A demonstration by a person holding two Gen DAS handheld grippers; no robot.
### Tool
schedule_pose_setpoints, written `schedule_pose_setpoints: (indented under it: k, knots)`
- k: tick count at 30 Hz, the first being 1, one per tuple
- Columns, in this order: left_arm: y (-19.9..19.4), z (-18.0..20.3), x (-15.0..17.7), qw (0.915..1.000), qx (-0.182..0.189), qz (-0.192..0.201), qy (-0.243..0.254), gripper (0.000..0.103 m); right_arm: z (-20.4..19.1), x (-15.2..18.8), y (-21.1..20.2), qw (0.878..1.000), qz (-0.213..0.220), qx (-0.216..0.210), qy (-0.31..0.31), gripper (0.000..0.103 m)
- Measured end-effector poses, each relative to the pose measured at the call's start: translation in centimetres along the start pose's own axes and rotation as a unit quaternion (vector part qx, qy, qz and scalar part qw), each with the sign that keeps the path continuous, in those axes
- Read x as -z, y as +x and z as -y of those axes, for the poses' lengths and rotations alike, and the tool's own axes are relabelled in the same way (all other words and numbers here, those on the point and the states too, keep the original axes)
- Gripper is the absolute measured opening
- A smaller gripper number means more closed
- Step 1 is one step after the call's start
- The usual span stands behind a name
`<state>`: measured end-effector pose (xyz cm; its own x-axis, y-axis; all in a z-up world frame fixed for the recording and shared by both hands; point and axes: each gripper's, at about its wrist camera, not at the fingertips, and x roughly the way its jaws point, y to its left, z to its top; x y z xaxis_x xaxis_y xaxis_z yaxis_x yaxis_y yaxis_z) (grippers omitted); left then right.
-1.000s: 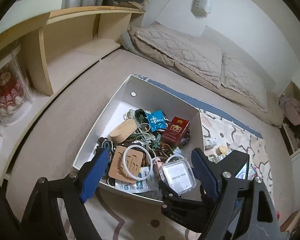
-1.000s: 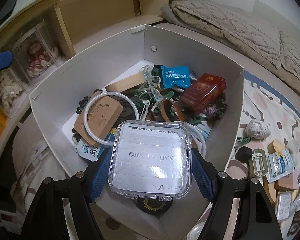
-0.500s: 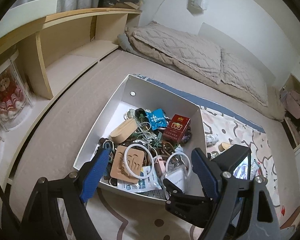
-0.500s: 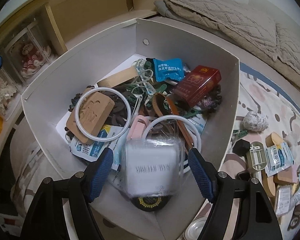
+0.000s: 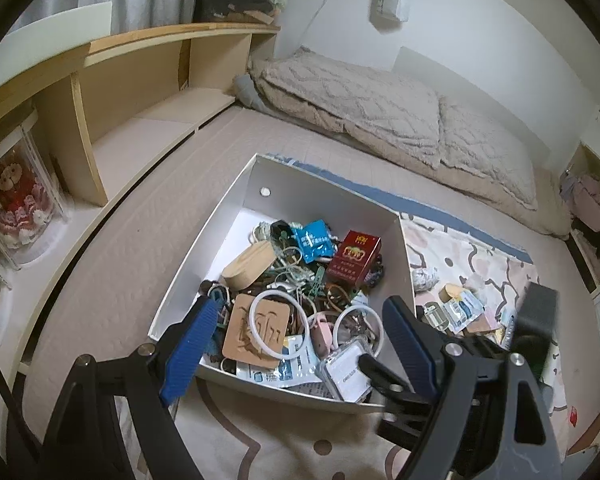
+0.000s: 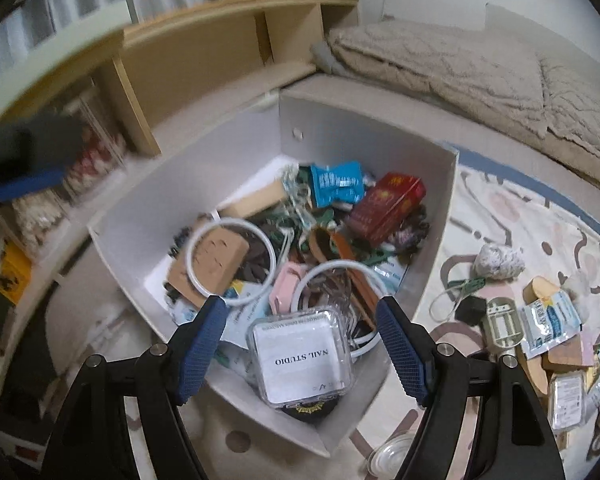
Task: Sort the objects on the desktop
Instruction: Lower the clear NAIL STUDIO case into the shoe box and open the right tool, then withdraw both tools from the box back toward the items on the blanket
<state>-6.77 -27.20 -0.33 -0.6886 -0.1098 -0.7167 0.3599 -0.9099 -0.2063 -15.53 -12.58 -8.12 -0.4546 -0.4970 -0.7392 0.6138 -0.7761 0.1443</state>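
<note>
A white open box (image 5: pixel 220 248) (image 6: pixel 140 216) on the mat holds several small items: a red carton (image 5: pixel 354 258) (image 6: pixel 388 206), a blue packet (image 5: pixel 314 240) (image 6: pixel 336 184), a wooden tile with a white ring (image 5: pixel 260 330) (image 6: pixel 216 260). A clear "NAIL STUDIO" case (image 6: pixel 302 360) (image 5: pixel 346 372) lies loose at the box's near corner. My right gripper (image 6: pixel 300 354) is open just above the case, not gripping it. My left gripper (image 5: pixel 296 352) is open and empty above the box's near edge.
Loose packets, wooden pieces and a clear case (image 6: pixel 556 340) lie on the patterned mat (image 6: pixel 500 208) right of the box. A wooden shelf unit (image 5: pixel 140 92) stands at the left, with doll cases (image 5: pixel 16 208). Bedding (image 5: pixel 380 108) lies behind.
My right gripper opened and let the clear case drop into the box's near corner, then drew back and up. The left gripper stayed open and shifted slightly.
</note>
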Motion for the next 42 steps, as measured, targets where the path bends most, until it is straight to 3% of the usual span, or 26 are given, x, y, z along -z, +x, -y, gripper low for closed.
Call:
schedule_pose_setpoints:
  k: [5, 12, 16, 18, 21, 42]
  knots:
    - [-0.2, 0.6, 0.2, 0.9997, -0.009, 0.011, 0.018, 0.085, 1.0, 0.1, -3.0, 0.999, 0.040, -0.013, 0.006, 0.084]
    - [0.1, 1.9, 1.0, 0.9979, -0.024, 0.023, 0.055, 0.087, 2.6, 0.8, -6.1, 0.997, 0.076, -0.005, 0.013, 0.085]
    - [0.0, 2.6, 1.5, 0.9961, -0.035, 0.033, 0.074, 0.092, 3.7, 1.2, -7.4, 0.995, 0.095, -0.004, 0.022, 0.101]
    - [0.0, 3.0, 1.7, 0.9947, -0.041, 0.040, 0.086, 0.093, 4.3, 1.4, -8.0, 0.994, 0.101, -0.003, 0.031, 0.101]
    - [-0.2, 3.5, 2.0, 0.9933, -0.038, 0.048, 0.098, 0.102, 4.9, 1.7, -8.7, 0.993, 0.108, 0.006, 0.035, 0.103]
    - [-1.2, 7.7, 2.5, 0.9881, 0.008, 0.078, 0.132, 0.102, 8.8, 3.4, -12.6, 0.988, 0.136, 0.052, 0.045, 0.103]
